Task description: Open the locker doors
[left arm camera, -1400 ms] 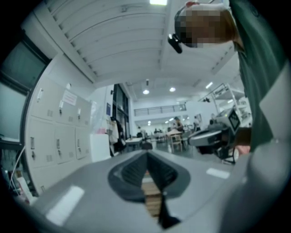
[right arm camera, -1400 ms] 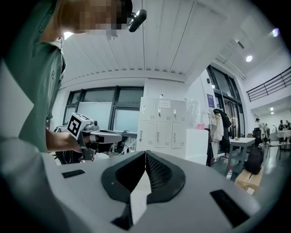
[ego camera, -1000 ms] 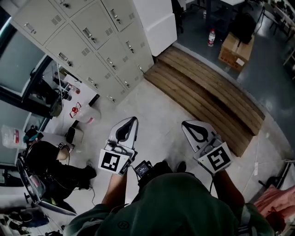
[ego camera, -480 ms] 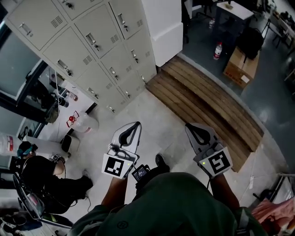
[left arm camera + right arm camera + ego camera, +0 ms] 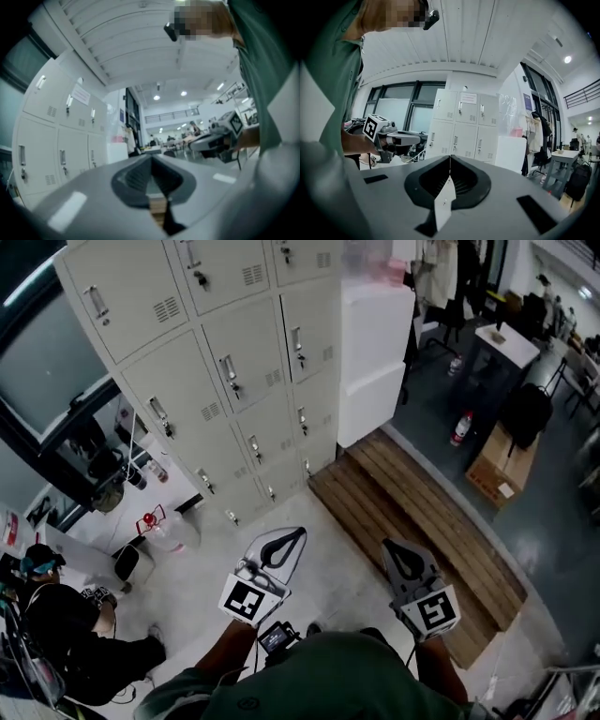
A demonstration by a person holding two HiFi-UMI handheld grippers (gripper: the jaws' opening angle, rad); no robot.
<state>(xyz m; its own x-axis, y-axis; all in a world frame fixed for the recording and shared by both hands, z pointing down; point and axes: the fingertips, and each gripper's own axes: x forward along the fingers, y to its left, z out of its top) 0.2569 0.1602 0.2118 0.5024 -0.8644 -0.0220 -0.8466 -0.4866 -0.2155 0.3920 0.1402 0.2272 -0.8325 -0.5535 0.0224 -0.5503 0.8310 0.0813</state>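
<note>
Grey locker doors [image 5: 258,343] stand shut ahead; left gripper [image 5: 287,541] and right gripper [image 5: 400,553] (both pressed together, empty) seemingly must approach, then spread onto a handle [image 5: 229,370].
</note>
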